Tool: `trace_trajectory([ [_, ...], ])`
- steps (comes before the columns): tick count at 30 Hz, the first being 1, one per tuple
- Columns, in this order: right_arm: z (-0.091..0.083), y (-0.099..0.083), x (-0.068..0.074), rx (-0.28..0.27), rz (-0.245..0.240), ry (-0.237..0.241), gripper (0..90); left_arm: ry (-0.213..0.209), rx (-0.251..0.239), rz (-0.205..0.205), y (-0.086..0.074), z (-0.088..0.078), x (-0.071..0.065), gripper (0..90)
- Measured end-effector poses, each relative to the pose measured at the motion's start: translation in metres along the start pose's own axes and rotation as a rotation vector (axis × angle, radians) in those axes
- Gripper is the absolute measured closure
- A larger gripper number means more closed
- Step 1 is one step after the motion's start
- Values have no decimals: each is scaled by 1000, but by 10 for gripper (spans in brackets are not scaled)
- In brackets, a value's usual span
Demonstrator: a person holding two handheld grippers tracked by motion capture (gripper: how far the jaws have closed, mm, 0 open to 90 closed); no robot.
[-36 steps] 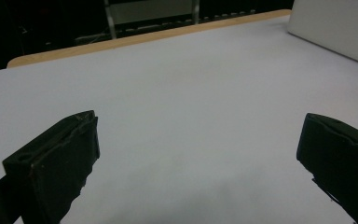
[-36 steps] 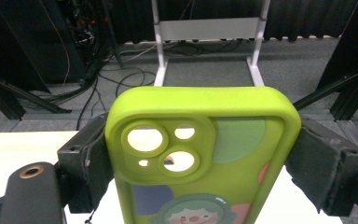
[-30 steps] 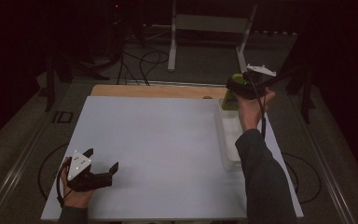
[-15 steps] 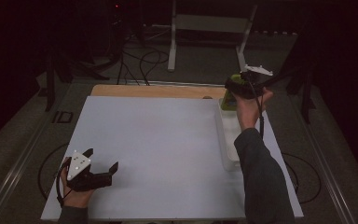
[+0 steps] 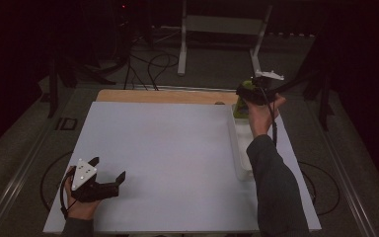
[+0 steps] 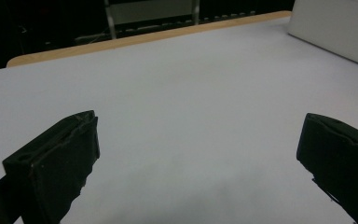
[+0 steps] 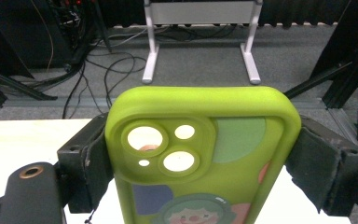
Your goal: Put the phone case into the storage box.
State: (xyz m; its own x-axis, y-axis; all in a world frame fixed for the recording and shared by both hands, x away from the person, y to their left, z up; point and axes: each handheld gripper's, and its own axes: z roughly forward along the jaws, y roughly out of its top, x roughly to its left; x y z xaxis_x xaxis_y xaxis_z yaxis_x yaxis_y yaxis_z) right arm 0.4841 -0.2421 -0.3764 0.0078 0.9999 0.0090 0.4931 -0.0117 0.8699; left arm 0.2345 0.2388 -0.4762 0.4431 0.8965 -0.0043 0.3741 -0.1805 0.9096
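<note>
Phone case lifted at table's far right corner.
Right gripper (image 5: 249, 93) clamps green phone case (image 7: 200, 154), barely shifted since; left gripper (image 5: 109, 174) idle, jaws apart.

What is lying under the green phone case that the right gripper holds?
The green phone case, clamped by the right gripper, hangs above the far end of the white tray. The case and hand cover what lies inside the tray there.

Both grippers are black with 2 blocky jaws; the left gripper (image 5: 109, 178) carries a grey 3-cornered plate, the right gripper (image 5: 245, 90) a trailing black cable; grey sleeves
</note>
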Motion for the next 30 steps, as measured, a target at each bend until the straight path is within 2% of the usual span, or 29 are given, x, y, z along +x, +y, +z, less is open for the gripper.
trace_trajectory([
  [30, 9, -15, -2, 42, 4, -14, 157, 2, -8, -1, 1, -1, 1, 0],
])
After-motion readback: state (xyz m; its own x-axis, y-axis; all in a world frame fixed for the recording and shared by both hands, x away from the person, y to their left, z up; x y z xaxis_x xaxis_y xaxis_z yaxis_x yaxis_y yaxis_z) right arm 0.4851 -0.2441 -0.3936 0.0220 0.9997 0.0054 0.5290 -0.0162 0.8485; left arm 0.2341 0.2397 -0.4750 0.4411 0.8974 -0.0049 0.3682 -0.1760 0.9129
